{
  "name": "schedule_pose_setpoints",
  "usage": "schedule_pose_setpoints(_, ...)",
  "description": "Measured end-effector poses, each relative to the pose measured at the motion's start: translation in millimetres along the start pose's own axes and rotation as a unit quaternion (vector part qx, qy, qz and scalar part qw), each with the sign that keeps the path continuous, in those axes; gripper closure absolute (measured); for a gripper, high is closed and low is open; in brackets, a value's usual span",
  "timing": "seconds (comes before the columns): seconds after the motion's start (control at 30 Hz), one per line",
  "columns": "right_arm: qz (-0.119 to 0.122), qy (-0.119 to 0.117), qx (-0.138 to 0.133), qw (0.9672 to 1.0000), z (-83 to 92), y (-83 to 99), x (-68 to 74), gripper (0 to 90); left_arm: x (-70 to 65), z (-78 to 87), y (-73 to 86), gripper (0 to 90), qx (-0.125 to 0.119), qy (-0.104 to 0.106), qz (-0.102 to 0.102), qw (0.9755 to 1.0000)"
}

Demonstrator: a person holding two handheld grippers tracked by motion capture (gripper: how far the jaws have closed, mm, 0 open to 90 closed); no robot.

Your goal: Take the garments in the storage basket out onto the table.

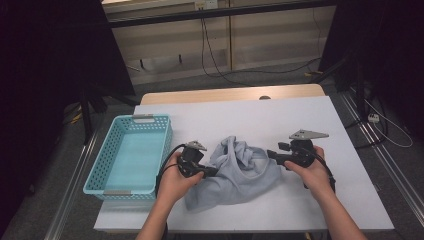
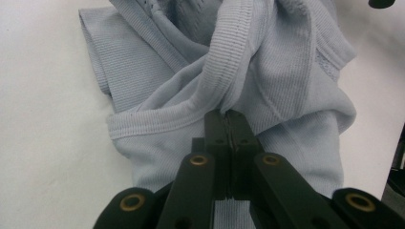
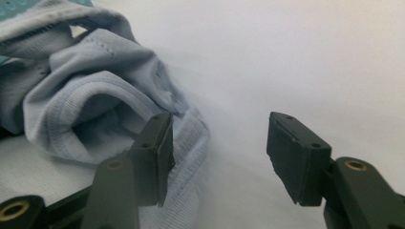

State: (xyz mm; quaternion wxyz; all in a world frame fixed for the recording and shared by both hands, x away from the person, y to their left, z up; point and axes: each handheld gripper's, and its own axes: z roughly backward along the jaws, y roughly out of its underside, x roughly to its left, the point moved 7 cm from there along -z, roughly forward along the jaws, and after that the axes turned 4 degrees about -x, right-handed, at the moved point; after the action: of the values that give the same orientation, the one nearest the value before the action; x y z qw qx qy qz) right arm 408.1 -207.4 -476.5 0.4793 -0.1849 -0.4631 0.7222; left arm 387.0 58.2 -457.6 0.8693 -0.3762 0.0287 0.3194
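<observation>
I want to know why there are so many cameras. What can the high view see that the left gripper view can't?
The high view takes in the whole scene: the blue basket, the white table, both hands, and the right gripper with its jaws apart beside the garment. The left gripper view, up close, gives what the high one cannot: the ribbed hem pinched between the left gripper and its shut black jaws, plus the fabric's fine knit lines. Both share the crumpled light blue garment lying on the table.
</observation>
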Motion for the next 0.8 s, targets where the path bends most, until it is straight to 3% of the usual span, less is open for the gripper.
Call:
schedule_pose_setpoints(0.17,-0.008,0.016,-0.003,0.9998,1.7,0.1,-7.3,42.3,-0.3,-0.5,0.5,89.3,0.001,0.0,0.001,1.0)
schedule_pose_setpoints(0.27,0.001,0.034,0.018,0.9992,-4.0,5.4,-9.3,43.1,-0.3,-1.4,1.1,89.3,0.001,0.002,0.002,1.0)
schedule_pose_setpoints(0.33,0.007,0.032,0.03,0.999,-10.6,8.6,-6.7,44.7,-0.5,-1.8,1.1,89.3,0.0,0.001,0.003,1.0)
schedule_pose_setpoints(0.4,0.0,0.015,0.021,0.9997,-16.2,7.7,-1.0,46.3,-0.8,-2.3,1.1,89.3,0.001,0.001,0.005,1.0)
schedule_pose_setpoints(0.47,0.011,0.005,0.018,0.9998,-20.8,7.0,6.6,46.3,-0.7,-3.0,1.3,89.3,0.002,0.002,0.005,1.0)
schedule_pose_setpoints(0.63,0.056,-0.011,0.052,0.997,-31.4,15.6,23.2,55.3,-1.0,-5.7,1.6,89.0,0.003,0.002,0.004,1.0)
schedule_pose_setpoints(0.8,0.077,0.0,0.065,0.9949,-37.1,21.3,28.7,57.2,0.1,-7.2,2.3,87.3,0.004,0.003,0.005,1.0)
